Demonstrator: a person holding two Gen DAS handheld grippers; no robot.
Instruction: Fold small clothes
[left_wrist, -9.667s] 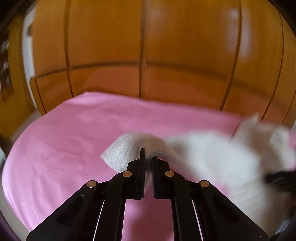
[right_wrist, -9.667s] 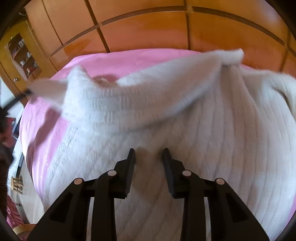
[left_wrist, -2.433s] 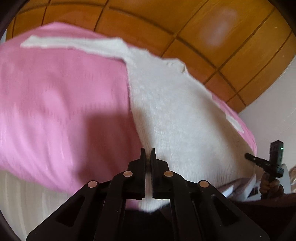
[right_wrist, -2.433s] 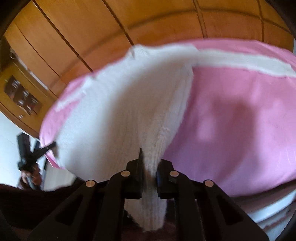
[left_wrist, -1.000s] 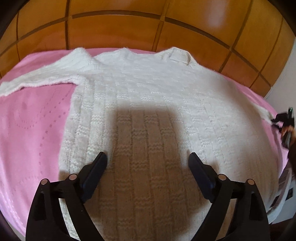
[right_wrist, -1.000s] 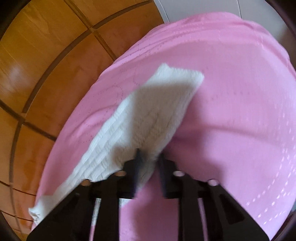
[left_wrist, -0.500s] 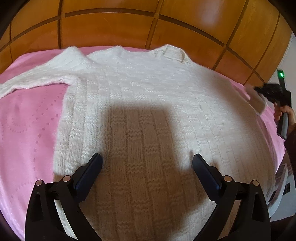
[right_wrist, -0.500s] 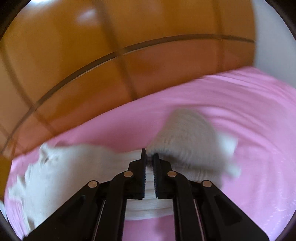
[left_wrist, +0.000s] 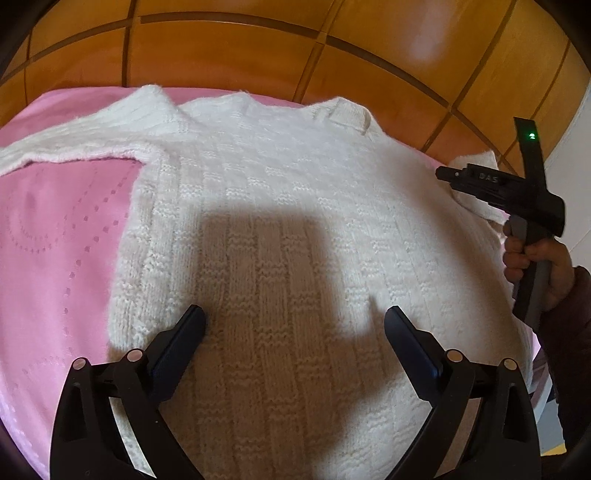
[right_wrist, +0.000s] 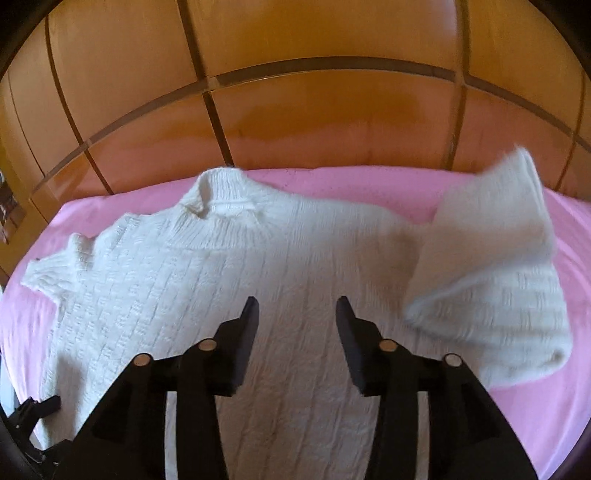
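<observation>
Left gripper (left_wrist: 293, 325) hangs over the lower body of the white knit sweater (left_wrist: 288, 206), jaws spread wide, nothing between the pads. Sweater lies flat, front up, on the pink bedspread (left_wrist: 55, 240), collar toward the wooden panel wall (left_wrist: 258, 55), one sleeve stretched out to the left. At right edge a hand (left_wrist: 535, 266) holds the right gripper (left_wrist: 480, 182) just above the other sleeve.

Right wrist view: right gripper (right_wrist: 295, 314) jaws have just been opening, now parted and empty above the sweater (right_wrist: 221, 266) body. Released sleeve (right_wrist: 487, 266), blurred, lies doubled back at the right on the bedspread (right_wrist: 535, 406).
</observation>
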